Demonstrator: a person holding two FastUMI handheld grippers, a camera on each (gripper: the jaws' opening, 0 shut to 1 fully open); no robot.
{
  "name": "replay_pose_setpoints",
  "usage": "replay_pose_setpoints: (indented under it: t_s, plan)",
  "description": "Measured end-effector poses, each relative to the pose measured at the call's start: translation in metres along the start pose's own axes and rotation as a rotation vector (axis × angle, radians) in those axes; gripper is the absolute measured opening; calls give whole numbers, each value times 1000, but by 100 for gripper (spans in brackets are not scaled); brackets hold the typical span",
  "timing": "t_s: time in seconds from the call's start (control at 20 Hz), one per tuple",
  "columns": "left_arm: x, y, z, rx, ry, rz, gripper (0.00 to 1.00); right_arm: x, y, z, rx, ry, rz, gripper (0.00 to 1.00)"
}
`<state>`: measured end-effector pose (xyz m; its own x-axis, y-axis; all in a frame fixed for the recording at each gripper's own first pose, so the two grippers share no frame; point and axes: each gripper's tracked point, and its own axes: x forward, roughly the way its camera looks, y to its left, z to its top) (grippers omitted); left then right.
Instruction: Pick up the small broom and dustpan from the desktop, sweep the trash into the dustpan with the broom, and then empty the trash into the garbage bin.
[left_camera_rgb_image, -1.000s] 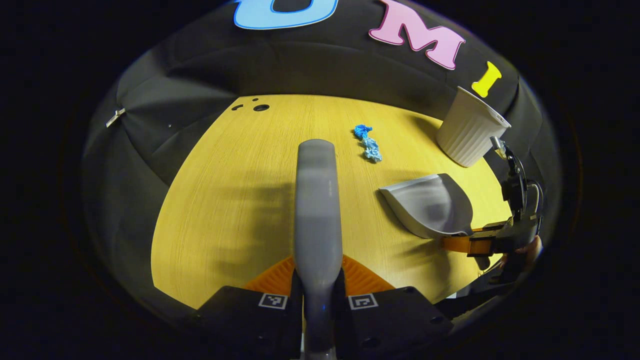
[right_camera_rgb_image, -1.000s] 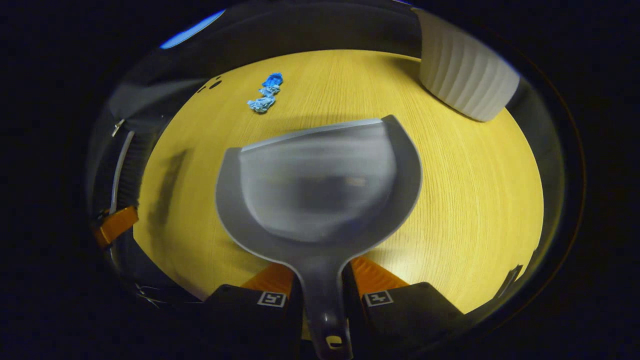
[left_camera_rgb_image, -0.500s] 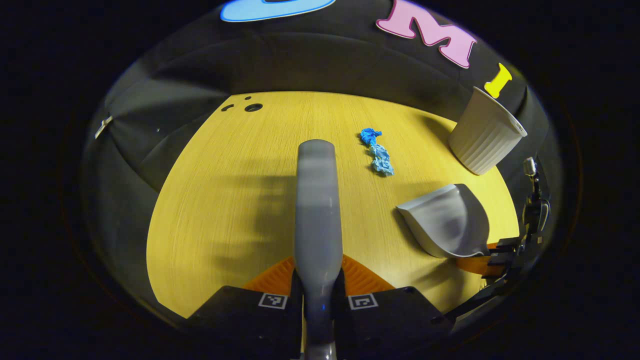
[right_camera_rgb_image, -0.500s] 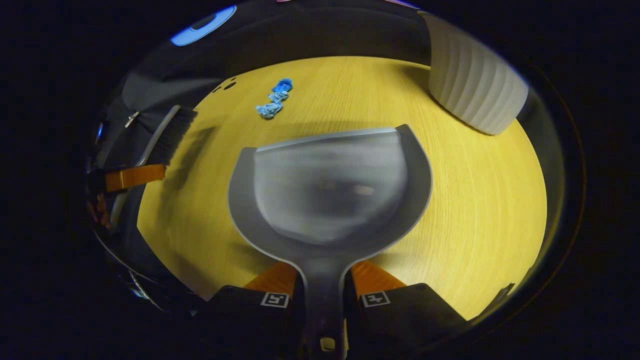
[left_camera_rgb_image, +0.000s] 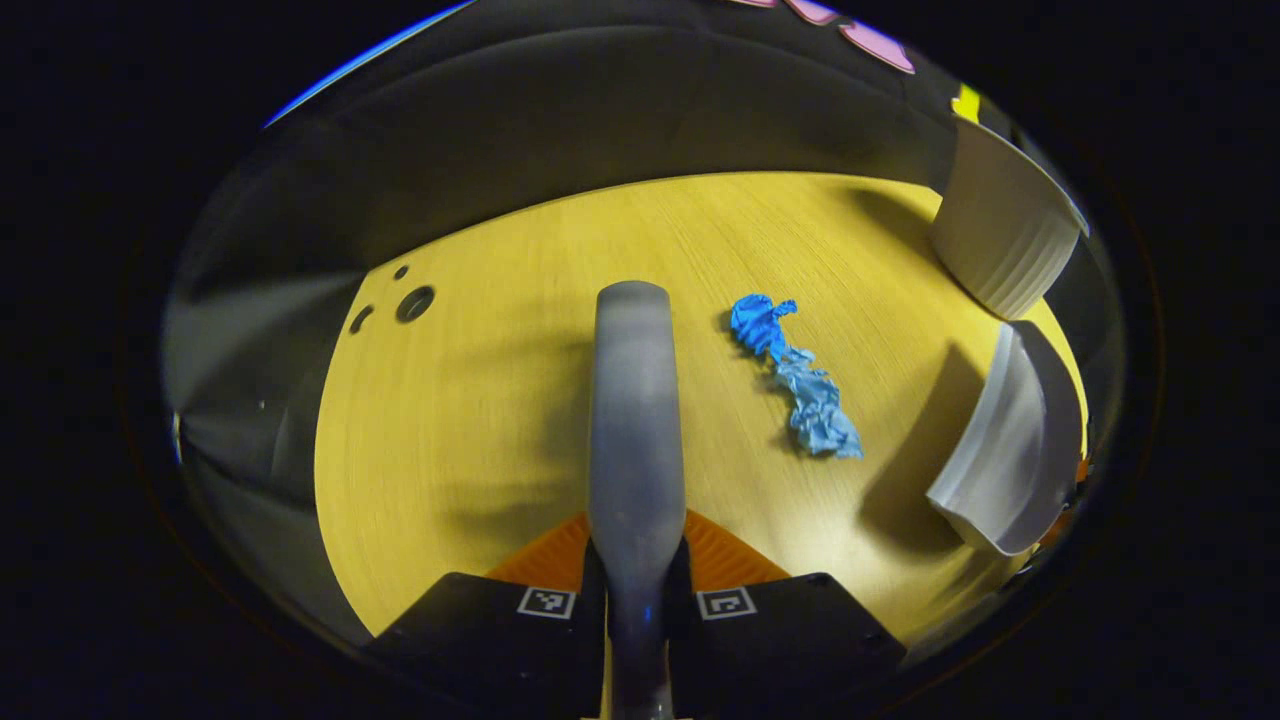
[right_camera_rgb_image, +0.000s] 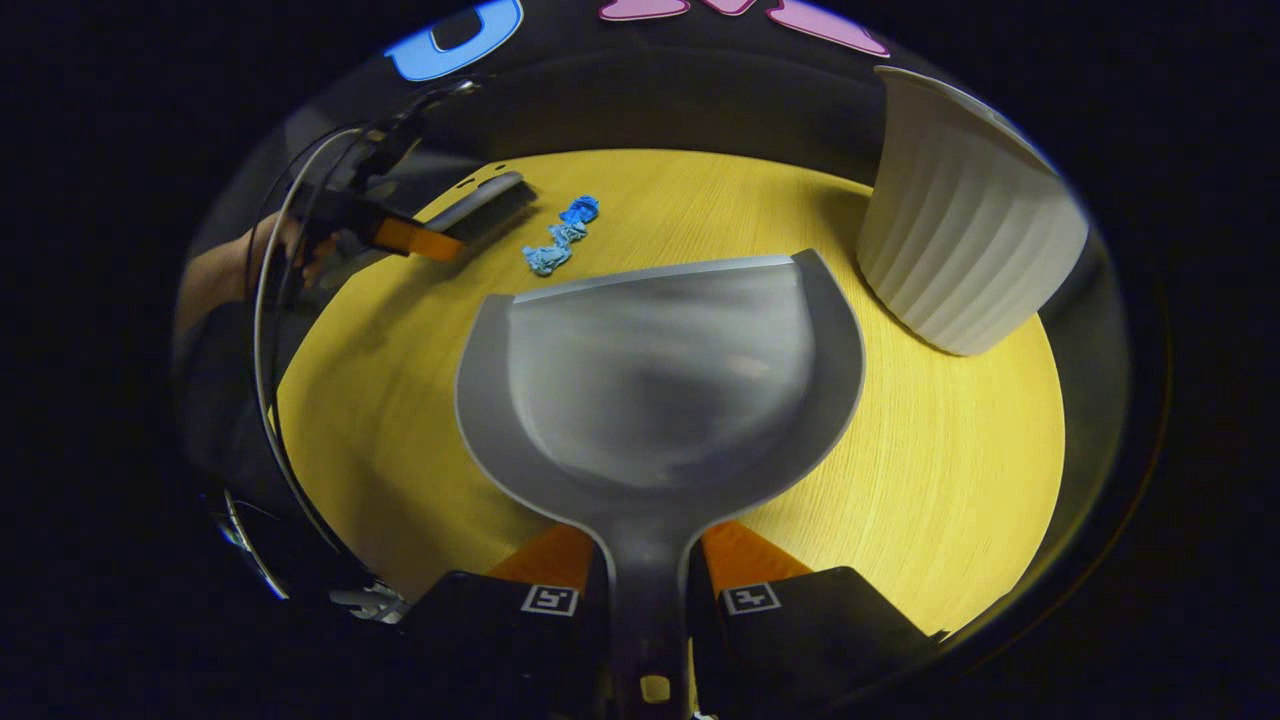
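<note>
- The left gripper (left_camera_rgb_image: 636, 560) is clamped on the grey handle of the broom (left_camera_rgb_image: 632, 420), one finger on each side; the handle runs forward up the middle of the left gripper view, above the desk (left_camera_rgb_image: 480, 400).
- In the right gripper view the broom (right_camera_rgb_image: 480, 205) shows at upper left with its dark bristles pointing toward the trash, and a hand (right_camera_rgb_image: 270, 255) behind it holds that gripper.
- The right gripper (right_camera_rgb_image: 648, 575) is closed on the stem of the dustpan (right_camera_rgb_image: 660, 390), both fingers pressing its sides; the pan's open lip faces away, toward the trash.
- The trash (left_camera_rgb_image: 795, 385), a crumpled blue wad, lies on the yellow wooden desk, just right of the broom handle in the left gripper view, with the dustpan (left_camera_rgb_image: 1005, 440) farther right, near the desk's edge.
- The trash (right_camera_rgb_image: 560, 238) lies between the broom's bristles and the dustpan's lip, touching neither.
- The bin (right_camera_rgb_image: 965, 230), white and ribbed, stands on the desk at the dustpan's right, close to its rim.
- No brand or readable writing shows on the broom, dustpan or bin; each gripper carries two small square black-and-white markers (right_camera_rgb_image: 545, 599).
</note>
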<state>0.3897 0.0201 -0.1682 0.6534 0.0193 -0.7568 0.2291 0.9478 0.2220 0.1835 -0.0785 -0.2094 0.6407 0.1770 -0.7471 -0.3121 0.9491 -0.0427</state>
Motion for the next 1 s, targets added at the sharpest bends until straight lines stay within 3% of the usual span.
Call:
replay_pose_setpoints:
  t_s: [0.25,0.4,0.45,0.5,1.0]
  plan:
    - [26,-15,33,272,23,7,34,8,-15,-11,-45,41,8,37]
    - [23,-29,45,368,45,-27,33,13,-18,-19,-74,66,27,37]
    - [22,-41,47,377,53,-50,33,15,-17,-19,-76,68,39,34]
    - [23,-54,43,376,62,-76,33,13,-16,-18,-74,68,52,37]
    - [-16,-159,-2,392,134,-323,30,16,-31,-25,-123,46,99,37]
